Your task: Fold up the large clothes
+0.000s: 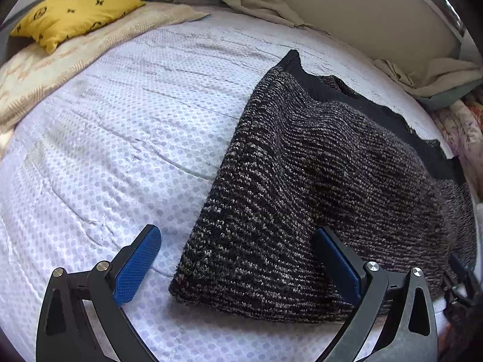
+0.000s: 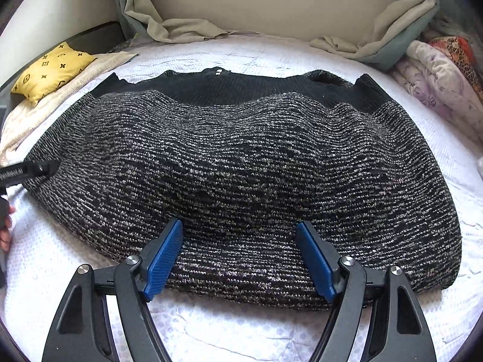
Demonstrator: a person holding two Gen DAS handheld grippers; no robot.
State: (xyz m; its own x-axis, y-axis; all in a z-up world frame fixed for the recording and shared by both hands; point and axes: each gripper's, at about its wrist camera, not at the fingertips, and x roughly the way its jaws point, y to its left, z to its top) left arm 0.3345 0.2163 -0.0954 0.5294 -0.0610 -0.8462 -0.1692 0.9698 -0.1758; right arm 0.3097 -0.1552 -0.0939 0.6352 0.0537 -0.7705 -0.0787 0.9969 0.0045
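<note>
A white quilted mattress (image 2: pixel 302 51) carries the black-and-grey knit sweater (image 2: pixel 241 163), spread flat (black ribbed band at its far edge). Over the sweater's near hem, the right gripper (image 2: pixel 240 235) and left gripper (image 1: pixel 238 241) both gape, holding nothing.

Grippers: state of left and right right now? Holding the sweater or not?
Left gripper: open, holding nothing; fingers straddle the sweater corner.
Right gripper: open, holding nothing; fingers over the sweater's near edge, not pinching it.
</note>
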